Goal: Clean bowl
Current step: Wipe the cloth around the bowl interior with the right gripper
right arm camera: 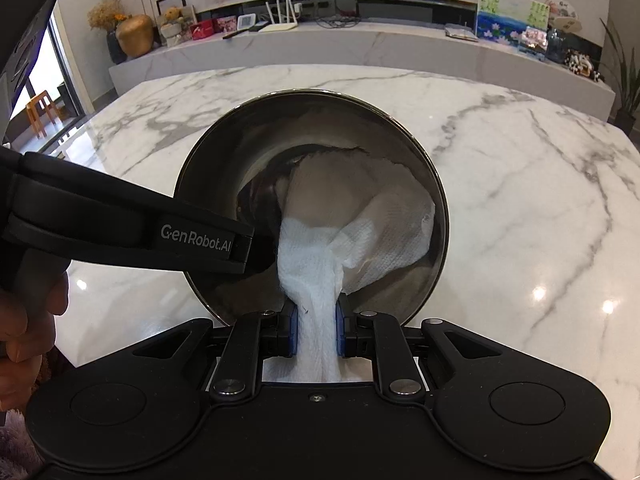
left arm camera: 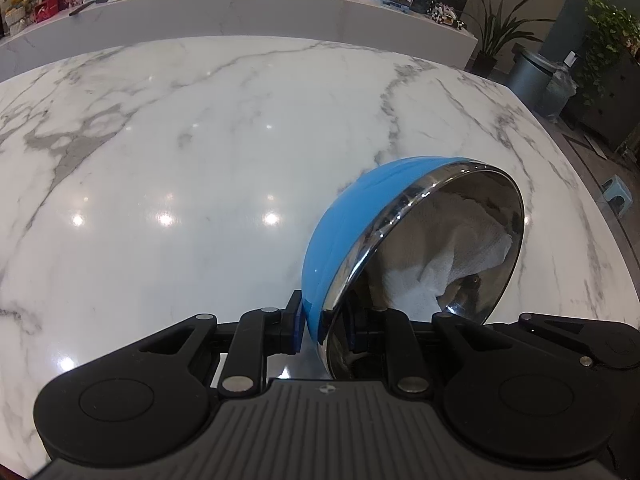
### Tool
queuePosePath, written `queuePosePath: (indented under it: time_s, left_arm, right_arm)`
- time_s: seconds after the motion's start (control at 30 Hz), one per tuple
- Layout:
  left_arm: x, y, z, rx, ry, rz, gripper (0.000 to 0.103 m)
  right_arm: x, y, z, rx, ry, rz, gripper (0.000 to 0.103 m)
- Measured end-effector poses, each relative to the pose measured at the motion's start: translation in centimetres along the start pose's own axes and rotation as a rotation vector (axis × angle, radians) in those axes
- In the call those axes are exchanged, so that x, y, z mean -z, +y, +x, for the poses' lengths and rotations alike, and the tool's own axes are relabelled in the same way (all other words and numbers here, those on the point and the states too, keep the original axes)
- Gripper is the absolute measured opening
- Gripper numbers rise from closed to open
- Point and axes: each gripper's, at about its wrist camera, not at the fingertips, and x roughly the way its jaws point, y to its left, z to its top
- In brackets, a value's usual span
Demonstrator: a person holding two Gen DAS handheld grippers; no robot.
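A bowl (left arm camera: 352,216) with a blue outside and a shiny steel inside is tipped on its side above the marble table. My left gripper (left arm camera: 320,326) is shut on the bowl's rim, one pad outside and one inside. In the right wrist view the bowl (right arm camera: 248,160) faces me with its mouth open. A white paper towel (right arm camera: 360,220) is pressed into it. My right gripper (right arm camera: 317,332) is shut on the bunched end of the towel. The left gripper's finger (right arm camera: 192,240) reaches in from the left onto the bowl's rim. The towel (left arm camera: 448,264) also shows inside the bowl in the left wrist view.
The white marble table (left arm camera: 180,140) spreads wide around the bowl. A person's hand (right arm camera: 28,320) holds the left gripper at the left edge. Behind the table runs a long marble shelf (right arm camera: 360,48) with small items. A grey bin (left arm camera: 530,76) and potted plants stand at the right.
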Motion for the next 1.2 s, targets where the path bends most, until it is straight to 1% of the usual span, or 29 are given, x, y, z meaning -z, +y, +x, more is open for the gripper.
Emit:
queuePosePath:
  time_s: [0.27, 0.43, 0.6, 0.73, 0.83, 0.9, 1.0, 1.1, 1.2]
  left_arm:
    - [0.2, -0.2, 0.0, -0.006, -0.003, 0.0, 0.018]
    - [0.2, -0.4, 0.0, -0.013, -0.005, 0.027, 0.018]
    - [0.2, -0.5, 0.0, -0.025, -0.007, 0.044, 0.018]
    - [0.2, -0.6, 0.0, -0.033, -0.013, 0.046, 0.017]
    - [0.1, -0.5, -0.2, -0.041, -0.024, 0.048, 0.017]
    - [0.0, -0.5, -0.3, -0.049, -0.032, 0.053, 0.017]
    - [-0.2, -0.4, -0.3, -0.047, -0.037, 0.045, 0.017]
    - [-0.2, 0.0, -0.2, -0.024, -0.038, 0.012, 0.017]
    - [0.0, 0.5, 0.2, 0.017, -0.024, -0.028, 0.017]
  right_arm:
    - [0.3, -0.4, 0.1, -0.057, -0.006, 0.056, 0.015]
    - [0.3, -0.2, -0.1, -0.028, -0.016, 0.03, 0.015]
    - [0.2, 1.0, -0.7, 0.1, -0.052, -0.069, 0.015]
    - [0.4, 1.1, -1.0, 0.147, -0.074, -0.096, 0.014]
    - [0.5, 1.0, -1.0, 0.166, -0.084, -0.112, 0.014]
    - [0.5, 1.1, -0.8, 0.166, -0.076, -0.124, 0.014]
    - [0.5, 0.5, -0.4, 0.111, -0.053, -0.071, 0.014]
    - [0.4, -0.1, -0.4, 0.073, -0.048, -0.022, 0.014]
    - [0.3, -0.7, -0.4, 0.051, -0.046, 0.017, 0.014]
